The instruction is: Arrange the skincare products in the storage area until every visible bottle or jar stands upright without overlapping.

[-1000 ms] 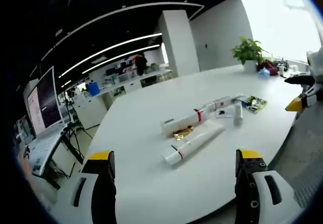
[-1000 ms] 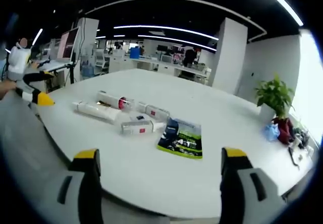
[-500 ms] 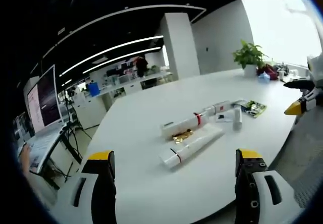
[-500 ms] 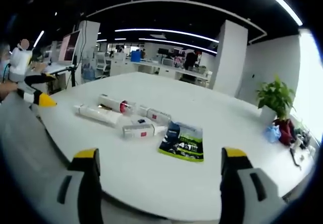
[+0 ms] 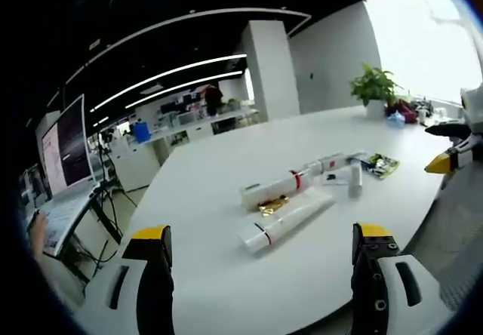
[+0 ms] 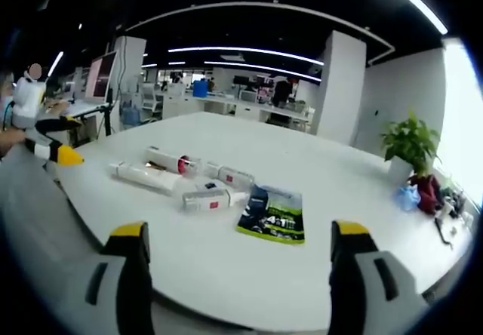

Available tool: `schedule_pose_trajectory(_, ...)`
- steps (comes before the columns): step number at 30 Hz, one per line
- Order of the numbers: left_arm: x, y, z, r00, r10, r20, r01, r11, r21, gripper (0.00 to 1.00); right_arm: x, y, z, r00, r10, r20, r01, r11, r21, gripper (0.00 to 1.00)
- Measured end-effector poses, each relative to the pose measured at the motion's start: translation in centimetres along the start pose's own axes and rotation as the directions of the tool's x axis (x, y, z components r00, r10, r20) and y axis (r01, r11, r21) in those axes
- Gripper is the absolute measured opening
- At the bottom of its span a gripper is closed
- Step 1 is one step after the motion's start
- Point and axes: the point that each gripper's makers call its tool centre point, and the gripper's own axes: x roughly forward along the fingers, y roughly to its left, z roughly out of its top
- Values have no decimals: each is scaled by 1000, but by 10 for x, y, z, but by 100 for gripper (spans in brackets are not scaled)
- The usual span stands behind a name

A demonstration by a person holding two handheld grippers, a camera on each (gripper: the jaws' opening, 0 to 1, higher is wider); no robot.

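Several white skincare bottles lie on their sides in a loose cluster on the white table (image 5: 204,176). A long white tube (image 5: 287,219) lies nearest, with a red-banded bottle (image 5: 275,188) and a gold item (image 5: 272,204) behind it. Smaller bottles (image 5: 355,178) lie further right. My left gripper (image 5: 262,233) is open, held back from the cluster. In the right gripper view the long tube (image 6: 143,176), the red-banded bottle (image 6: 172,160) and two short bottles (image 6: 205,197) lie left of centre. My right gripper (image 6: 239,230) is open, above the table edge.
A green leaflet (image 6: 273,214) lies flat beside the bottles. A potted plant (image 6: 411,142) and small clutter (image 6: 423,192) stand at the table's far end. A monitor on a stand (image 5: 72,150) is off the table. The other gripper's yellow tip (image 5: 441,161) shows at the edge.
Both views have drifted slightly with the hands, so the cluster looks a little smaller. The bottles have not moved and both grippers stay open.
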Motion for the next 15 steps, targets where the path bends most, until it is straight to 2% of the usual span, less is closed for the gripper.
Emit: schedule_pose_trajectory(15, 0, -1, -1, 1000, -2, -9, 2, 1000, -2, 97, 0, -2, 0, 1000, -8, -1, 8, 1000, -4, 100)
